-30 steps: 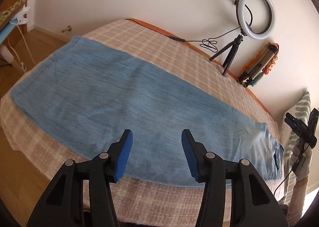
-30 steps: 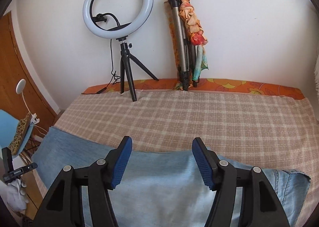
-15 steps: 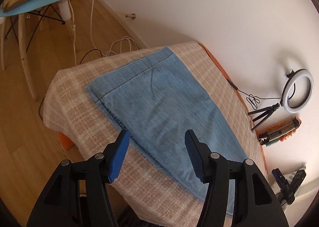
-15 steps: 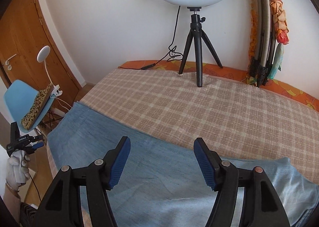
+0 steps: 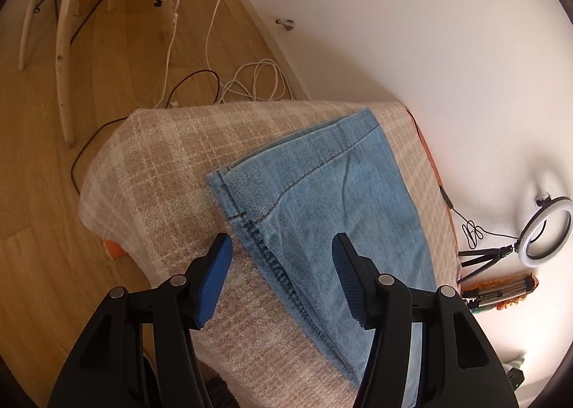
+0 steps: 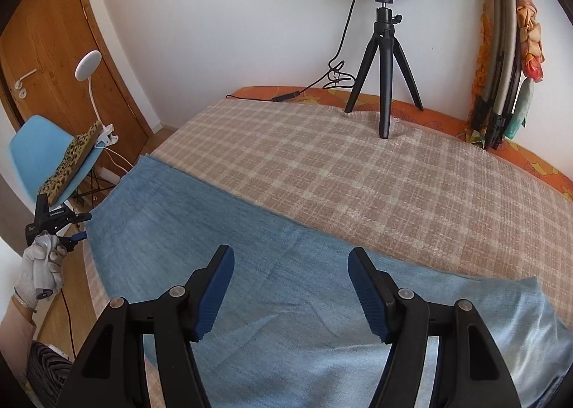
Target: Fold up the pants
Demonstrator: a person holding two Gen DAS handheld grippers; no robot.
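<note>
Left gripper (image 5: 281,257) now nearer the pants (image 5: 322,200) hem corner, jaws spread over side seam, right gripper (image 6: 290,270) jaws released above mid-leg

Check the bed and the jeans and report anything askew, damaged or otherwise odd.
Nothing is damaged. The jeans lie flat on the plaid blanket, with only a slight crease near the leg hem. One oddity: a ring light tripod stands on the bed itself. Both tongs, left and right, are open.
</note>
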